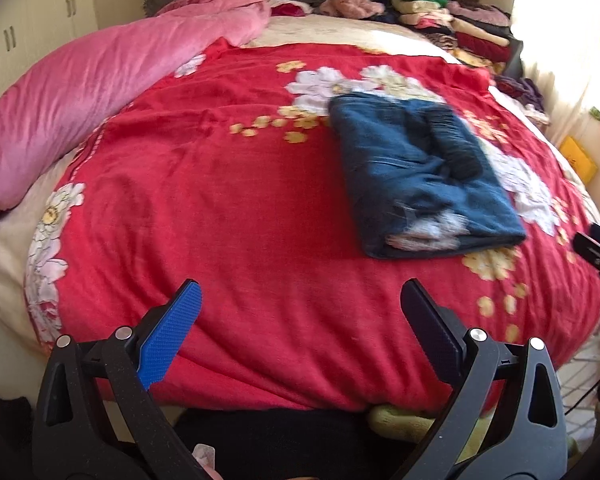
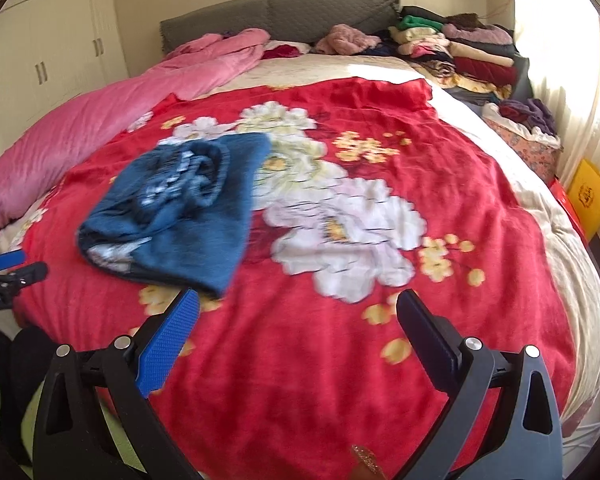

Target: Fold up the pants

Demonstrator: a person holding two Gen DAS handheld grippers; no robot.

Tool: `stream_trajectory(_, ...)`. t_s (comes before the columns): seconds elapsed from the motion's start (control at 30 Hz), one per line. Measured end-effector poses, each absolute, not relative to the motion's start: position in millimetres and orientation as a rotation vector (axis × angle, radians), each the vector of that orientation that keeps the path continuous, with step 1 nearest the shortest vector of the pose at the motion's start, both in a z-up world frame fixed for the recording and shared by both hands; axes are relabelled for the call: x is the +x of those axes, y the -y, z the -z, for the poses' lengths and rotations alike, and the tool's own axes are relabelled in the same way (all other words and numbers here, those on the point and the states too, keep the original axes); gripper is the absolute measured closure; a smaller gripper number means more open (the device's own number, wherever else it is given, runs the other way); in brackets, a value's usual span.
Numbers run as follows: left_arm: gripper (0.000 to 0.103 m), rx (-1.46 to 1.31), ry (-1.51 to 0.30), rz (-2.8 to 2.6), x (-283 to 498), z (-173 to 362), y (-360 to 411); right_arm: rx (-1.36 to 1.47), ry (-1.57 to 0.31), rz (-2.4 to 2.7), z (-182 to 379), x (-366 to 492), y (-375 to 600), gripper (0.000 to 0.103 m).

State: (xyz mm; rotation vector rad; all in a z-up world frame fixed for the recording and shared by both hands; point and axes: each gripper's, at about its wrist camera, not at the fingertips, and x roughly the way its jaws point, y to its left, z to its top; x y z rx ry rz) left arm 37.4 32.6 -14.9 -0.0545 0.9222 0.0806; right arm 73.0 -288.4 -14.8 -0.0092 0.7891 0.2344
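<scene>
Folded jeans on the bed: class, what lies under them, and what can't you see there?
The folded jeans rest on a red flowered blanket, apart from both hand-held grippers. White petals show around their edges. The blanket's pattern directly beneath is covered.

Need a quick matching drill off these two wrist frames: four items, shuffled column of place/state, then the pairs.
Items:
1. pants
2. pink quilt
3. stack of folded clothes
4. left gripper

Place or state:
A. piled at the bed's far right corner, by the headboard
B. open, holding nothing
C. folded into a blue bundle on the red floral blanket
D. bunched along the bed's left side

Pairs: 1-C, 2-D, 3-A, 4-B
</scene>
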Motion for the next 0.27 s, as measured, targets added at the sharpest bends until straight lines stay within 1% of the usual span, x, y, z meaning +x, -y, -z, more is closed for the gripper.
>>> stream_trajectory(0.13, 0.010, -0.122, -0.985, -0.147, 69.8, 16.3, -88.7, 0.020, -0.785, -0.082, 21.5, 112.1, 348.8, 0.005)
stream_trajectory(0.27, 0.010, -0.109, -1.024, -0.282, 120.0, 24.0, -151.4, 0.016, -0.811, 0.092, 32.4, 168.9, 419.2, 0.005)
